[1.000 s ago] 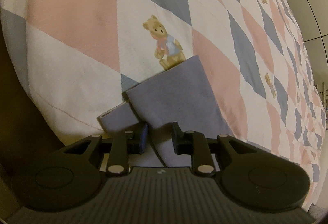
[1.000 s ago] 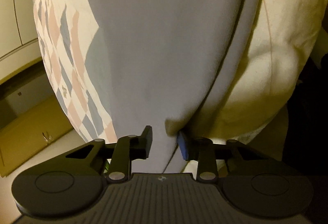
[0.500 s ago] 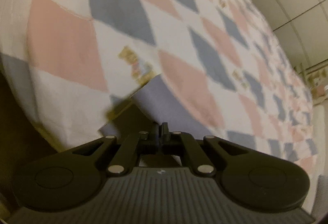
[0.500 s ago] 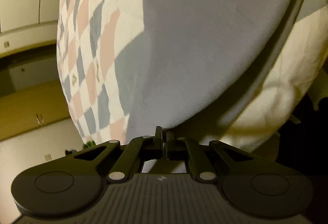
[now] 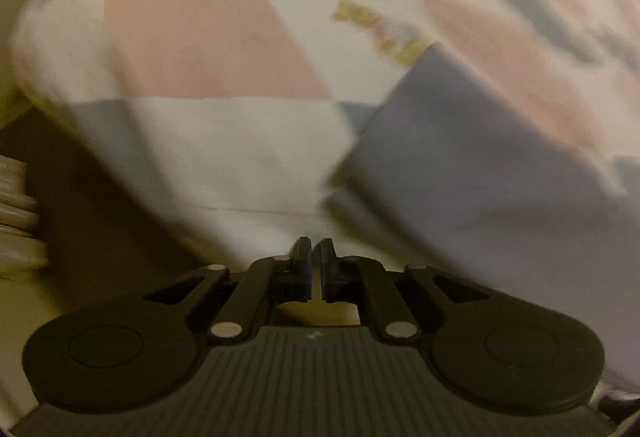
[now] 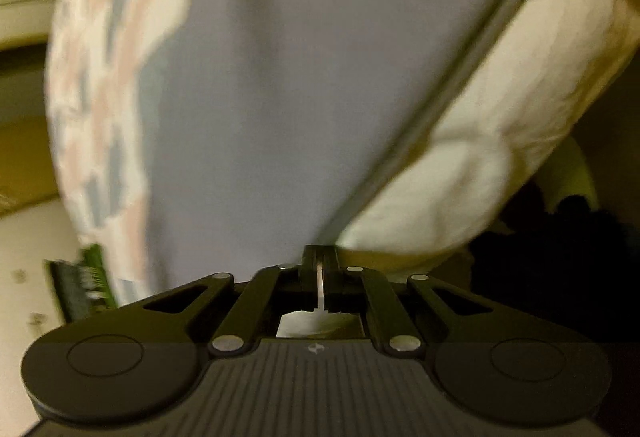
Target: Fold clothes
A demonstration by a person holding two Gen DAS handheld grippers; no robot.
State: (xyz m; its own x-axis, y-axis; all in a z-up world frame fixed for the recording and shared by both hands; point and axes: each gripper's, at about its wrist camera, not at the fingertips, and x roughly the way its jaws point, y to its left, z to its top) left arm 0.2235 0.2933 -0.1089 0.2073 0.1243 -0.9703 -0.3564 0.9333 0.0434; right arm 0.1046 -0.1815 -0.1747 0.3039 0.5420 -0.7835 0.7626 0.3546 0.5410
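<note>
A grey garment [image 5: 480, 177] lies flat on the bed, its near corner running down toward my left gripper [image 5: 316, 251]. That gripper's jaws stand almost together and are opening by a sliver. A thin edge of the cloth seems pinched between them, though blur hides the contact. In the right wrist view the grey garment [image 6: 300, 77] fills the middle and narrows down into my right gripper [image 6: 320, 257]. A pale strip of its edge shows between those jaws, which are also opening slightly.
The bedspread [image 5: 200, 37] has pink, grey and white diamonds and a teddy bear print [image 5: 380, 33]. Its rounded edge drops to a dark floor at the left, beside stacked beige items [image 5: 16, 221]. The bedding's cream side [image 6: 460, 173], a green object [image 6: 84, 277] and darkness at the right also show.
Both grippers went from open, astride the garment's near edge, to nearly shut on it. Both views have rolled, and the garment now sits further right in the left wrist view.
</note>
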